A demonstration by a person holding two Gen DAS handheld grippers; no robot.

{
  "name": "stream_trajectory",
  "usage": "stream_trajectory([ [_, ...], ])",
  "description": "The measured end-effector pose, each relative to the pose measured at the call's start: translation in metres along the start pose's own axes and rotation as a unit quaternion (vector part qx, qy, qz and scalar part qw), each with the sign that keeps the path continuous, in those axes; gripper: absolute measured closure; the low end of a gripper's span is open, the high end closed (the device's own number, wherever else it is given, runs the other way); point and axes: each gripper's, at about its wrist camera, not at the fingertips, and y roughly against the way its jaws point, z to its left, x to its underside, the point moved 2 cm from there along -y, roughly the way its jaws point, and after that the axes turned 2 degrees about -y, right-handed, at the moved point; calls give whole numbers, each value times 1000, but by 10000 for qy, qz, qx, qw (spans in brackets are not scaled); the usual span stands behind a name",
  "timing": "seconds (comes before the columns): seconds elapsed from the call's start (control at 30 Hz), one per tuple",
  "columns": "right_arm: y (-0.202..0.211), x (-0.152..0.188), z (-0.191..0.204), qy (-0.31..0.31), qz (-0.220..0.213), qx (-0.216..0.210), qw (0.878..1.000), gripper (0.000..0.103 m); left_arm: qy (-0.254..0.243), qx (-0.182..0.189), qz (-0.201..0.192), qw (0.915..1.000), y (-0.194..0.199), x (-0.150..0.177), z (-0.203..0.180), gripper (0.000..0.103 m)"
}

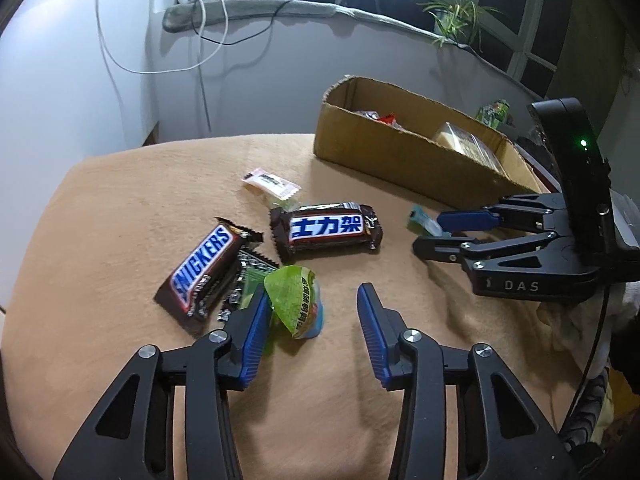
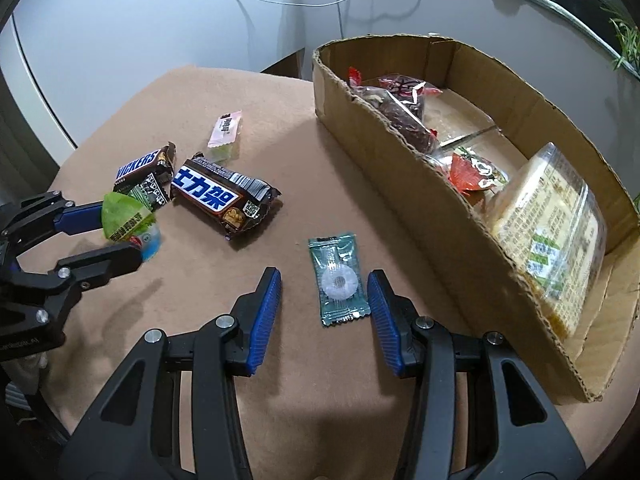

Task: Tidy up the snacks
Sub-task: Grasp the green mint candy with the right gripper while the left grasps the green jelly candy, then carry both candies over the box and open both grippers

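Left wrist view first: the left gripper point(image 1: 314, 320) is spread wide, nothing pinched. A green-lidded jelly cup point(image 1: 298, 304) is seen lying on its side right against the inner face of the left pad, with a big gap across to the other pad. Just beyond the left fingertip a Snickers bar point(image 1: 204, 270) is found, partly over a small dark wrapper, and a second bar with Chinese lettering point(image 1: 326, 228) is lying straight ahead of the tips. A pink-white sachet point(image 1: 272, 184) is past that. The cardboard box point(image 1: 400, 164) is well ahead and off to the right, already loaded with a few snacks. The right gripper point(image 1: 430, 230) is seen off to the right, down over a teal candy.

Right wrist view: the right gripper point(image 2: 325, 286) is also spread, with the teal candy packet point(image 2: 340, 280) lying flat on the tan cloth point(image 2: 280, 380) between the pads, much closer to the right pad, maybe touching it. The box wall point(image 2: 420, 184) is just to the right of that pad.

For a clean grab, probably the tips should be pressed down close to the cloth before closing, since the packet is thin and flat and could be slid instead of caught. Centring it a bit first would likely help. On the left side, the cup looks round and slippery, so a slow squeeze across the body is probably safest.
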Motion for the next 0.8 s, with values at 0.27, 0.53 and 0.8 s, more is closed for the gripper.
stream_trajectory([
  [0.27,0,-2,-1,122,70,104,9998,77,-171,-18,142,9998,-15,-2,-8,74],
  [0.53,1,-2,2,135,63,116,9998,79,-159,-34,194,9997,-21,1,-8,82],
  [0.8,12,6,-1,-58,-39,-74,9999,80,11,-21,41,10000,-11,0,-3,82],
])
